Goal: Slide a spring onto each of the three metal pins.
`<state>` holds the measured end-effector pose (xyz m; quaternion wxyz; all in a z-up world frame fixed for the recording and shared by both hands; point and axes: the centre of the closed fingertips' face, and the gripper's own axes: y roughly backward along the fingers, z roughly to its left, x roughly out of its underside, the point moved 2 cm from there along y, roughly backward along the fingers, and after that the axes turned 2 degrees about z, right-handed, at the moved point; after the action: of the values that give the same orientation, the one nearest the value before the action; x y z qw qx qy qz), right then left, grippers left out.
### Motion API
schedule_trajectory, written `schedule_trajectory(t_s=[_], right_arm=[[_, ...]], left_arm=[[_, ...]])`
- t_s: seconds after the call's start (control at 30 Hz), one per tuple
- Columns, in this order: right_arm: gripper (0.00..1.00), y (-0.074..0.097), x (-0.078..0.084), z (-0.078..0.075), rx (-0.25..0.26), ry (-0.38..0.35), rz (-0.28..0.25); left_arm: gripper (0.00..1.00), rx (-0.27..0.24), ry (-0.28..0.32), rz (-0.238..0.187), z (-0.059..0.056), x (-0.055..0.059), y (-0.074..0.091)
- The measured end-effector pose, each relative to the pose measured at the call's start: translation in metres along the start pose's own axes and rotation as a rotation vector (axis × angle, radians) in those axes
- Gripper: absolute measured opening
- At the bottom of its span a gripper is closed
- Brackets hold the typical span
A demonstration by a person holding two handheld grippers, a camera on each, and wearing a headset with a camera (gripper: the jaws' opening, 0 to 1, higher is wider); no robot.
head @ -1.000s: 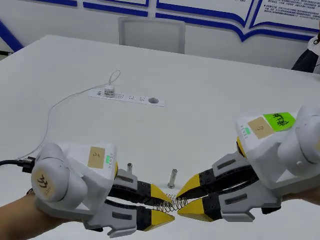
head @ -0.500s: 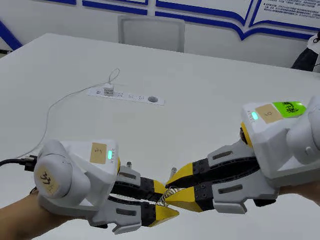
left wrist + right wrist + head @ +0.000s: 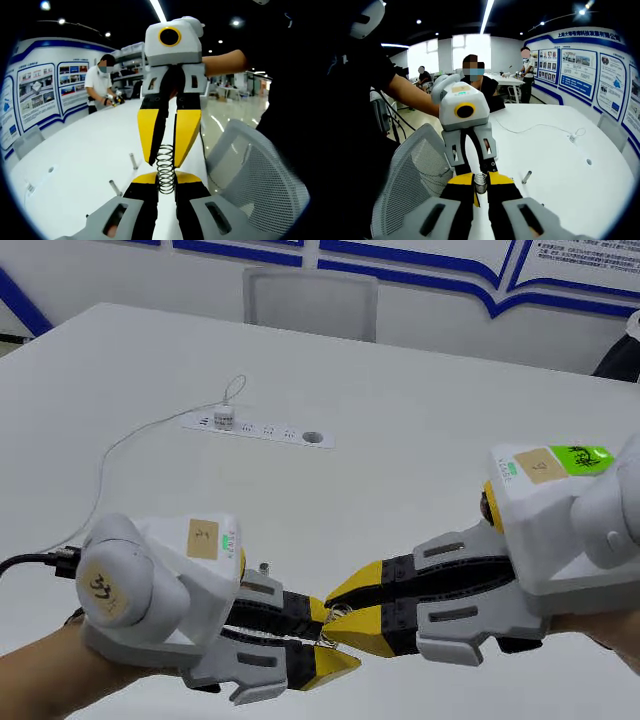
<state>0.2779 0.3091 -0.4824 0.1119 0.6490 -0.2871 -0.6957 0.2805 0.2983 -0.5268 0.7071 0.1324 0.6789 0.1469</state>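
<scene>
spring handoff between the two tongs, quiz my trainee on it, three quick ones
1. True or false: the spring lies loose on the table.
2. The pin in the right gripper view: A carries a spring, B stands bare on the table, C lies flat.
3. Which grips the spring: the left tongs, the right tongs, or both?
Key: 1 false, it is held between the tongs. 2 B. 3 both, one at each end.
</scene>
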Motion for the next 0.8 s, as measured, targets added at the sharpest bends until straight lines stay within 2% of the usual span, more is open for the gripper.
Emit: schedule_trajectory(t_s=[0.27, 0.37, 0.43, 0.6, 0.7, 0.8], right_arm=[[0.10, 0.002, -0.003, -0.008, 0.018, -0.018, -0.010], [0.10, 0.004, -0.005, -0.011, 0.028, -0.018, -0.017], [0.10, 0.006, -0.005, -0.014, 0.034, -0.020, -0.020], [0.10, 0.015, -0.005, -0.027, 0.072, -0.027, -0.030], [0.10, 0.022, 0.000, -0.039, 0.107, -0.028, -0.016], [0.10, 0.032, 0.006, -0.052, 0.147, -0.048, -0.017]], left_arm=[[0.12, -0.024, 0.051, -0.004, 0.008, 0.001, 0.003], [0.12, -0.038, 0.051, 0.002, 0.010, 0.003, 0.004], [0.14, -0.050, 0.051, -0.018, 0.012, 0.000, 0.006], [0.18, -0.075, 0.065, -0.038, 0.017, -0.001, 0.013], [0.20, -0.076, 0.072, -0.034, 0.019, 0.002, 0.017], [0.24, -0.100, 0.075, -0.026, 0.023, 0.006, 0.024]])
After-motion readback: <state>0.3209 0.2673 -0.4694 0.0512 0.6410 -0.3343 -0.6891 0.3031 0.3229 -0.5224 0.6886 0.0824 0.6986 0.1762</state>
